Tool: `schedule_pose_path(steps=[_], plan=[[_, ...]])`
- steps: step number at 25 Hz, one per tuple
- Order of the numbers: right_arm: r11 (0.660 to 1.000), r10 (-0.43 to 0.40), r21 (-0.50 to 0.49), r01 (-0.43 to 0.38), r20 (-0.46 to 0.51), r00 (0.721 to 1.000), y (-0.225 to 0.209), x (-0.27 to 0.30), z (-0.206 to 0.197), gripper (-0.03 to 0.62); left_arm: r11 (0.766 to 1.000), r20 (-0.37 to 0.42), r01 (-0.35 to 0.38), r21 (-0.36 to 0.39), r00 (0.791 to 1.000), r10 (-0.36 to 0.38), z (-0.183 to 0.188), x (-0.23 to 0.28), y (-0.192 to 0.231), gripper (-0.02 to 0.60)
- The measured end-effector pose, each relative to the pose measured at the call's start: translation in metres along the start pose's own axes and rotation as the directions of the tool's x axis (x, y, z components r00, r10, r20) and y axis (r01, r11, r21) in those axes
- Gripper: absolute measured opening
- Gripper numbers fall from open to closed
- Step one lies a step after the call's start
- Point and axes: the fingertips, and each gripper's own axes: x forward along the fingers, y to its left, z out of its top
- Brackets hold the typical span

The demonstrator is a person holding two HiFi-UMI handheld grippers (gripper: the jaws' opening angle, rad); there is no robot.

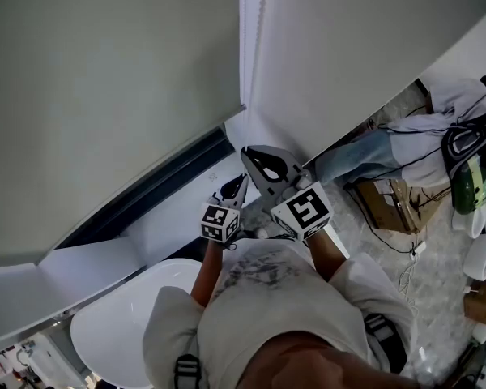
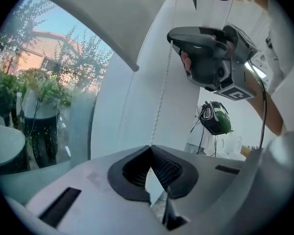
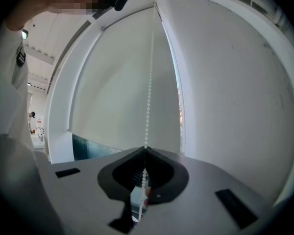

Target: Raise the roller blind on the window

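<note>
Right gripper (image 3: 145, 151) jaws are pinched on the bead chain (image 3: 148, 92). Left gripper (image 2: 150, 148) jaws look closed on it lower down. I'd pull straight down, steady, hand over hand. Blind (image 3: 112, 82) beyond covers most of the window.

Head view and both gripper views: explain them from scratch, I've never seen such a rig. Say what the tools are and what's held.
There is no robot here. A person holds a two-jaw hand tool in each hand. The head view looks down from their head at the left gripper and right gripper, raised in front of the roller blind. The other two cameras ride on the grippers and look along the jaws. In the right gripper view the jaws are shut on the bead chain, which hangs beside the blind. In the left gripper view the jaws meet where the chain arrives; whether they pinch it is unclear. That view also shows uncovered window glass.
</note>
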Motion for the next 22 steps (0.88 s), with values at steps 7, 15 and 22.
schedule_pose_path(steps=[7,15,22], plan=[[1.000,-0.012,0.020,0.012,-0.005,1.000,-0.004,0.000,-0.020,0.063,1.000,-0.018,0.011,-0.016,1.000,-0.011,-0.019,0.009,0.005,0.008],[0.999,0.000,0.041,0.004,-0.101,0.995,-0.001,0.002,-0.064,0.063,1.000,-0.113,0.006,-0.027,0.994,-0.009,-0.064,0.017,0.010,0.008],[0.999,0.012,0.052,-0.004,-0.146,0.989,0.010,0.007,-0.091,0.061,0.999,-0.159,0.005,-0.041,0.987,-0.012,-0.094,0.012,0.018,0.008]])
